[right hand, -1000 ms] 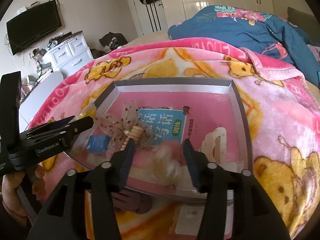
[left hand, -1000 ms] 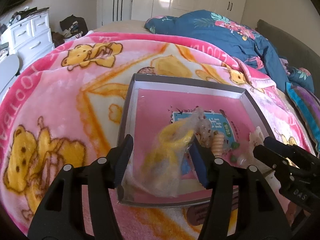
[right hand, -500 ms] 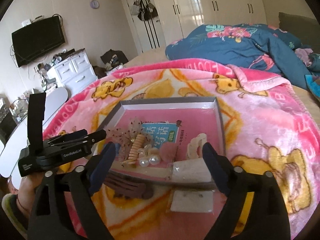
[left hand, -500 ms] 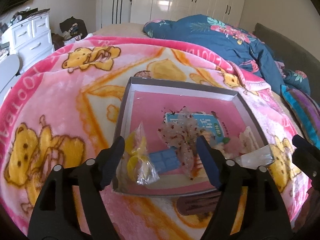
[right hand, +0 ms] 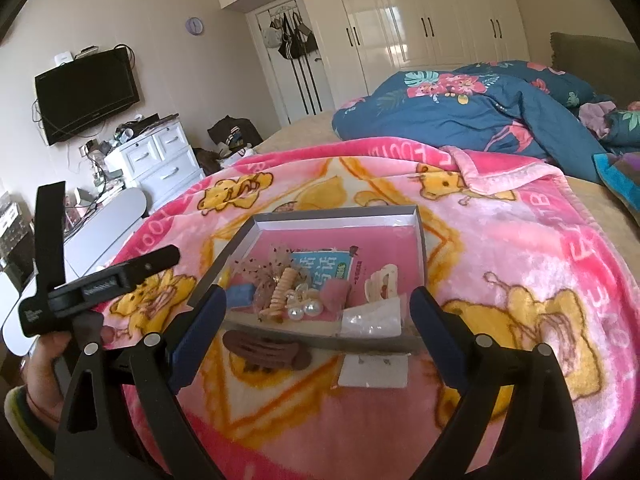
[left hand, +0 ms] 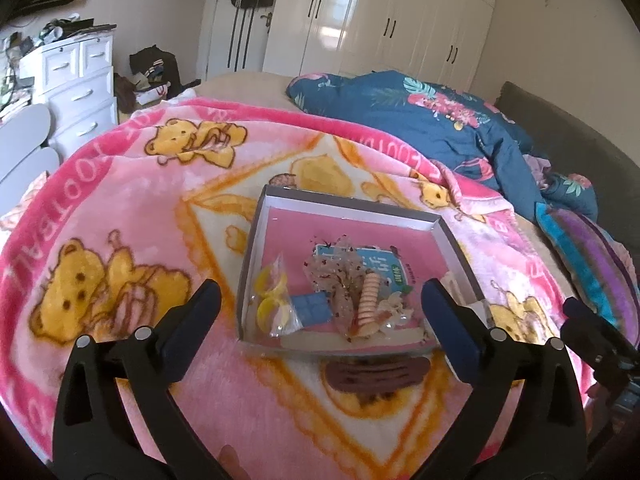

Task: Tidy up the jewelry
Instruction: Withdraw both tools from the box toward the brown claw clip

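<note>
Bedroom blanket point(left hand: 132, 216) carries the box point(left hand: 352, 210), which already holds bagged trinkets. Left gripper point(left hand: 320, 306) is opening, right gripper point(right hand: 318, 308) stands wide; both empty. Next, probably the brown clip point(right hand: 264, 350) just outside: approach low.

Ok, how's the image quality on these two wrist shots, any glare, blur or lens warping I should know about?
Left wrist view: strong fisheye bowing with dark corners, glare on the glossy wardrobe doors, the tray contents reasonably sharp. Right wrist view: same barrel warp, sunlight washing out the pink blanket, sheen on the wardrobe, the near gripper arms slightly soft.
</note>
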`<action>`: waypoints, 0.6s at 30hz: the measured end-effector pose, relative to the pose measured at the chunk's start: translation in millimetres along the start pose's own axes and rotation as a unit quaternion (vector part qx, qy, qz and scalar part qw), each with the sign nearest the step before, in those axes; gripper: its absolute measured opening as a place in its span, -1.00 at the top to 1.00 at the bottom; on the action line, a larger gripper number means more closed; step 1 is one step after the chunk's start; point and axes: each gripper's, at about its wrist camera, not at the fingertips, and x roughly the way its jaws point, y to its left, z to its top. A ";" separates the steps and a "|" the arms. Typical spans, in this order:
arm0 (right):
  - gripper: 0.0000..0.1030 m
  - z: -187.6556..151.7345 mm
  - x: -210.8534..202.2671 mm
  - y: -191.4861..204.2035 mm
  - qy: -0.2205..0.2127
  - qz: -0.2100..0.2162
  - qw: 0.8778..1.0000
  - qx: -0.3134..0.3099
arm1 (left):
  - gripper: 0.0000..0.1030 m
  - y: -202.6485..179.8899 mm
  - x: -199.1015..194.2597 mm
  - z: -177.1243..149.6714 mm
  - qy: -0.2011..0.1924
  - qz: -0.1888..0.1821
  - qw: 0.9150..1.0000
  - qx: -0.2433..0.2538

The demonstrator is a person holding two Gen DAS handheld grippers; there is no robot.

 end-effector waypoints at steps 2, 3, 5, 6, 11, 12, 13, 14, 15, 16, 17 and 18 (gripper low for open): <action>-0.79 -2.5 -4.6 0.3 0.001 0.001 1.000 0.000 | -0.82 -0.8 -7.6 -1.5 -0.003 0.001 1.000 0.003; -0.79 -2.8 -5.6 0.3 0.002 0.001 1.000 -0.001 | -0.82 -1.3 -11.9 -2.7 -0.004 0.002 1.000 0.005; -0.79 -4.9 -9.5 1.4 0.003 -0.001 1.000 -0.002 | -0.82 -2.4 -17.6 -4.9 -0.004 0.002 1.000 0.008; -0.79 -5.7 -11.4 1.9 0.004 0.001 1.000 -0.002 | -0.82 -2.3 -19.9 -6.5 -0.004 0.002 1.000 0.010; -0.79 -11.6 -19.8 3.3 0.006 0.002 1.000 -0.008 | -0.82 -3.1 -30.2 -14.9 0.001 0.007 1.000 0.017; -0.79 -13.4 -21.2 3.5 0.007 0.001 1.000 -0.008 | -0.82 -3.3 -31.3 -16.7 0.003 0.007 1.000 0.018; -0.79 -14.8 -22.4 3.3 0.008 0.001 1.000 -0.008 | -0.82 -3.3 -31.6 -18.1 0.005 0.007 1.000 0.020; -0.79 -15.9 -23.4 3.0 0.008 0.002 1.000 -0.008 | -0.82 -3.3 -31.6 -20.1 0.008 0.009 1.000 0.021; -0.79 -17.7 -24.1 2.7 0.010 0.002 1.000 -0.008 | -0.82 -3.3 -31.5 -22.9 0.011 0.010 1.000 0.023; -0.79 -19.5 -24.4 2.5 0.012 0.001 1.000 -0.009 | -0.82 -3.3 -30.7 -25.2 0.015 0.012 0.999 0.025; -0.79 -22.0 -24.1 1.7 0.016 -0.001 1.000 -0.009 | -0.82 -2.8 -29.8 -27.5 0.019 0.013 0.999 0.026; -0.79 -24.2 -23.6 0.5 0.019 -0.003 1.000 -0.008 | -0.82 -2.5 -28.7 -30.0 0.023 0.013 0.999 0.026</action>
